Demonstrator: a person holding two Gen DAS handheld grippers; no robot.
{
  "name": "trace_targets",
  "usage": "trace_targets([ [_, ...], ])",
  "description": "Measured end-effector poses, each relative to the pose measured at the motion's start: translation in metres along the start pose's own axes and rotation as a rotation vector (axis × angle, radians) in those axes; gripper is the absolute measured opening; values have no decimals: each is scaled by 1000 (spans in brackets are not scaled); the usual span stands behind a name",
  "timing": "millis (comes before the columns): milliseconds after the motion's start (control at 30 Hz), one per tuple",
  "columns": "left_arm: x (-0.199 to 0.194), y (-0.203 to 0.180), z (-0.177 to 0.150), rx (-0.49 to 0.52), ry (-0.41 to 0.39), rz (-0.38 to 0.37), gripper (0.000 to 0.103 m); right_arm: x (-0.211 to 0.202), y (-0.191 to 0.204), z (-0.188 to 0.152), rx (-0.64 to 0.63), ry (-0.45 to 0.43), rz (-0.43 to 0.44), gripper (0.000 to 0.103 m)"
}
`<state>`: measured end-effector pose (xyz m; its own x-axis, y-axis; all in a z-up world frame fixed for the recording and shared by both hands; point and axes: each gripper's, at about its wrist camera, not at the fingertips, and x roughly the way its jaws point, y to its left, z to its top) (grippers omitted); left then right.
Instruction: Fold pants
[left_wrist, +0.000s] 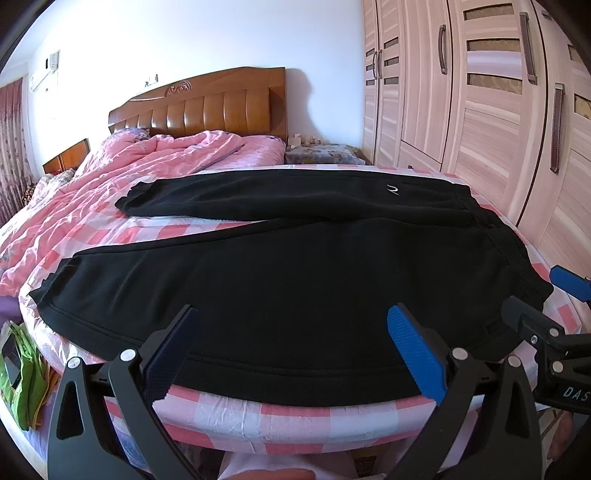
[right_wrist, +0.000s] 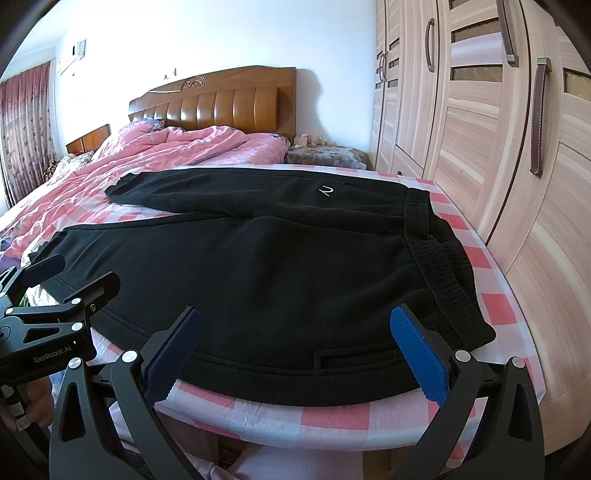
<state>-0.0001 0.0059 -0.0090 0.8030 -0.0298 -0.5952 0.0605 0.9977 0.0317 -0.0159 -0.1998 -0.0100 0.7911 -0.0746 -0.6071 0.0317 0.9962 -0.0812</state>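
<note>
Black fleece pants (left_wrist: 295, 280) lie spread flat on the bed, unfolded, legs running off to the left of the fingers and the ribbed elastic waistband (right_wrist: 439, 258) off to the right. The near leg stretches right across in front of both pairs of fingertips, its long hem edge just ahead of them, while the far leg angles away beyond it, a small white logo (right_wrist: 325, 191) showing near the hip beside a zipped pocket.
</note>
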Motion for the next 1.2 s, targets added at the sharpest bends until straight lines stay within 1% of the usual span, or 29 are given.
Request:
trace_targets([
  [1200,1,1,0,-2,15,-7,101,-2,1,1,9,-7,0,99],
])
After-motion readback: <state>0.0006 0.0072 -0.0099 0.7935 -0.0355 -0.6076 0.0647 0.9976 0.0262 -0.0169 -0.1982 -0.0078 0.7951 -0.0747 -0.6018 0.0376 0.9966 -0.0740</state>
